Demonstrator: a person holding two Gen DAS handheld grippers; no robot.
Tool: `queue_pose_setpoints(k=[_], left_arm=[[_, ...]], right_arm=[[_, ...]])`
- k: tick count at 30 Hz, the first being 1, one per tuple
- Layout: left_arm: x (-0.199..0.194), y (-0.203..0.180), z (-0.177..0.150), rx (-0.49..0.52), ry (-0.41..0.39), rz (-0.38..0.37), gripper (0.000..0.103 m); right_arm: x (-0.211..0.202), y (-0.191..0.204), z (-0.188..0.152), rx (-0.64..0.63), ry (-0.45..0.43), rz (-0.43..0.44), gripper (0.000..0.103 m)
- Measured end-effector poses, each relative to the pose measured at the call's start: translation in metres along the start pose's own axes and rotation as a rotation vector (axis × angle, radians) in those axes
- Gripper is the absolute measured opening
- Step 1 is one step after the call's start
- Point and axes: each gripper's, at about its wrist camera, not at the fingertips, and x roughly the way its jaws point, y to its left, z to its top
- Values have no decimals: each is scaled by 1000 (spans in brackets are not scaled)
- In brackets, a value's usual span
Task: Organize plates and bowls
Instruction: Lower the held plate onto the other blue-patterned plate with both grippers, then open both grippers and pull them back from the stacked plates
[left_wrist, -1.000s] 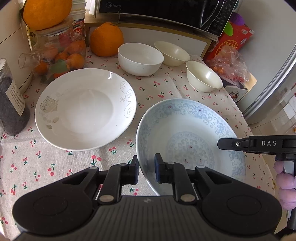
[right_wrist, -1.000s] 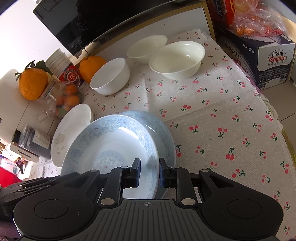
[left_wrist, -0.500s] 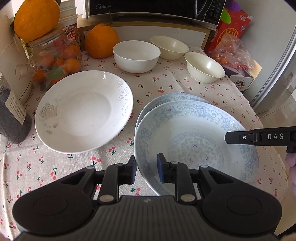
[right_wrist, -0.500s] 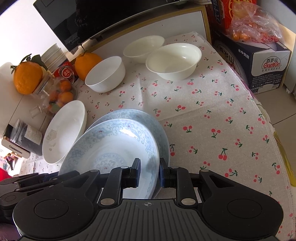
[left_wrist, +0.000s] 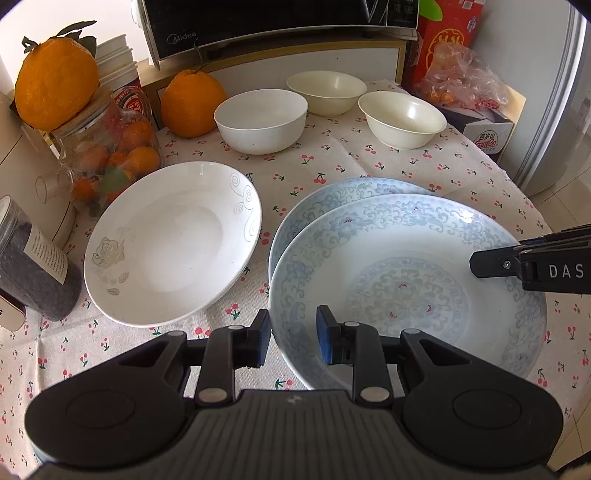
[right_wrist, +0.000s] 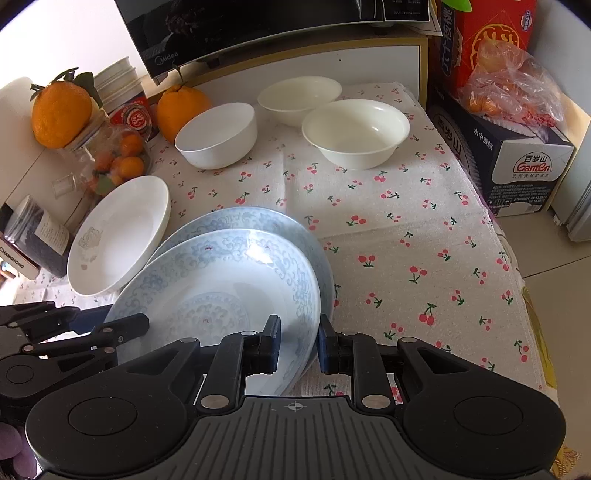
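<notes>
My left gripper (left_wrist: 291, 338) and right gripper (right_wrist: 298, 343) are each shut on opposite rims of a blue-patterned plate (left_wrist: 402, 280), also seen in the right wrist view (right_wrist: 221, 280). I hold it lifted, toward me, above a second matching blue plate (left_wrist: 332, 195) lying on the cloth (right_wrist: 273, 221). A white plate with a rose print (left_wrist: 173, 240) lies to the left (right_wrist: 118, 232). A white bowl (left_wrist: 260, 120) and two cream bowls (left_wrist: 400, 118) (left_wrist: 327, 92) stand at the back.
A glass jar of small oranges (left_wrist: 107, 151), a dark jar (left_wrist: 29, 266) and large oranges (left_wrist: 192, 103) stand at the left. A microwave (left_wrist: 280, 22) is behind; a cardboard box (right_wrist: 517, 155) and a fruit bag (right_wrist: 509, 85) are at the right edge.
The held blue plate has risen and drawn back toward me, uncovering the second blue plate beneath. Both grippers stayed shut on its rims.
</notes>
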Motion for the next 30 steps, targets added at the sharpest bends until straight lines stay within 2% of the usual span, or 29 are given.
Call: queue_pose_setpoints(k=[5,26,30], left_arm=[[0,-7,-1,50,-7,29,24],[-4,-11,-6,92,-23,44,22],[-6,-14,-7,105,-31,54,22]], right_arm=[[-2,3,-3,-22,13,-21,22],[-7,8,-5,-68,17,-56,20],[-5,11,-8,-108,5,-90,19]])
